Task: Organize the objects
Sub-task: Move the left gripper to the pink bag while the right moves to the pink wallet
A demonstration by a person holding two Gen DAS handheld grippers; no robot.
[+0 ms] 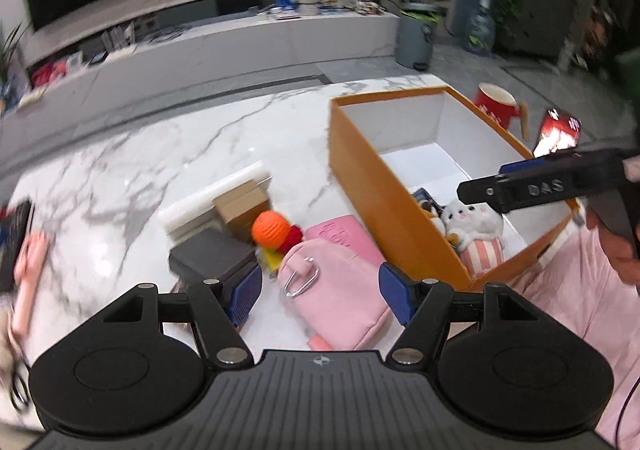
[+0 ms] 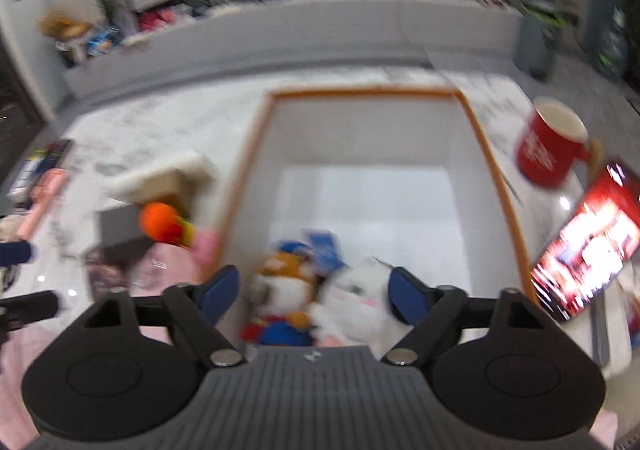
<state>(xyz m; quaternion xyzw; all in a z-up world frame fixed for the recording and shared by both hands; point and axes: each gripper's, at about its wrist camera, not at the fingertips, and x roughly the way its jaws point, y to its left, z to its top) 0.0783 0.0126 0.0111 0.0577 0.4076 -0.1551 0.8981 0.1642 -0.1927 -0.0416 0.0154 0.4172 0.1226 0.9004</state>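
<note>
An orange box (image 1: pixel 360 177) with white inside stands on the marble table, seen from above in the right wrist view (image 2: pixel 248 153). In its near end lie a white plush (image 1: pixel 476 221) (image 2: pixel 356 290) and an orange-and-blue plush (image 2: pixel 284 282). My right gripper (image 2: pixel 312 290) hovers open over these two; in the left wrist view it reaches in from the right (image 1: pixel 484 185). My left gripper (image 1: pixel 320 290) is open above a pink pouch (image 1: pixel 336 302) with a metal clip, which lies on the table beside the box. An orange ball toy (image 1: pixel 270 228) (image 2: pixel 160 219) rests just beyond the pouch.
Left of the box sit a grey box (image 1: pixel 208 254), a brown box (image 1: pixel 240 205) and a white slab (image 1: pixel 208 193). A red mug (image 1: pixel 494 105) (image 2: pixel 548 145) and a red pack (image 2: pixel 588 246) lie right of the box. A pink item (image 1: pixel 30 270) lies far left.
</note>
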